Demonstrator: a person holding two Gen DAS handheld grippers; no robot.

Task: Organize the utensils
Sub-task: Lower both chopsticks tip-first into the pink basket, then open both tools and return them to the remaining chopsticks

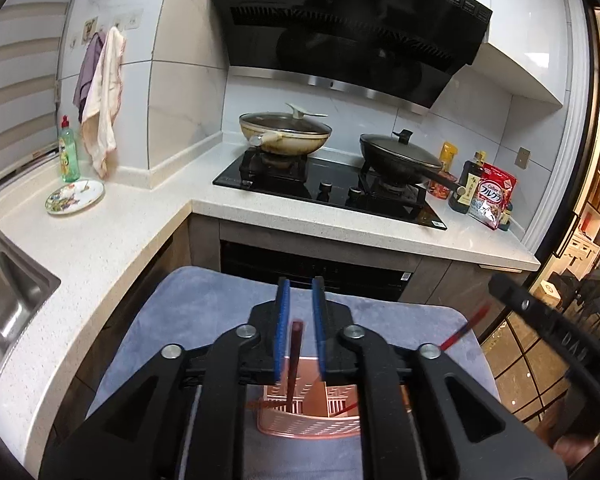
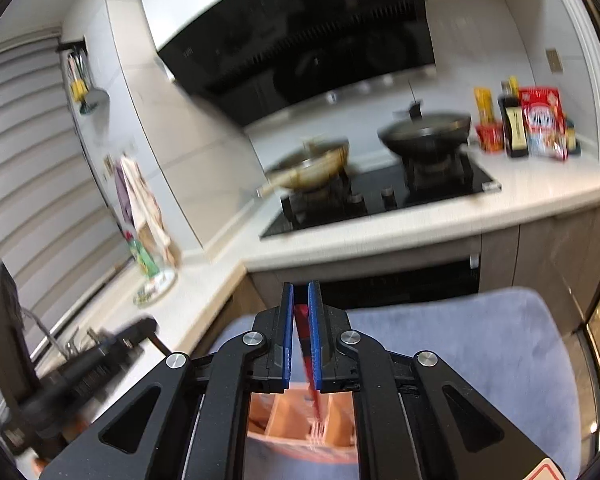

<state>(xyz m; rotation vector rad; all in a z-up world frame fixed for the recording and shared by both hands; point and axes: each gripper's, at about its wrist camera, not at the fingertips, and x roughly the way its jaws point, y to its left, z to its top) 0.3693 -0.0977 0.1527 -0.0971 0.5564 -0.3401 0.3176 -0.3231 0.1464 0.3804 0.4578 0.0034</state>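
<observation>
Nearest your left tool (image 1: 301, 322), the blue pads (image 1: 283, 320) stand slightly apart with a dark red chopstick (image 1: 295, 360) loose in the gap, touching neither pad; its lower end drops into the copper-coloured utensil holder (image 1: 308, 420) directly beneath. Your right tool (image 2: 299, 330) has its pads pressed onto a red chopstick (image 2: 306, 356), whose tip reaches down into the same utensil holder (image 2: 296, 416), above one of its inner compartments. That holder stands on a blue-grey cloth-covered stool (image 1: 204, 312), which lies under both tools. From the left view, your right tool's black body (image 1: 540, 320) enters at the right edge, with the red chopstick (image 1: 466, 326) jutting from it. Beyond the stool runs the white L-shaped tabletop (image 1: 148, 224), with a steel sink (image 1: 8, 288) at left, a patterned plate (image 1: 75, 197) and a green dish-soap bottle (image 1: 69, 152). Farther back, a black gas hob (image 1: 328, 196) carries a cream lidded pan (image 1: 284, 134) and a black lidded wok (image 1: 400, 160). Bottles and a red cereal bag (image 1: 492, 200) stand at right, beneath the black range hood (image 1: 340, 28).
</observation>
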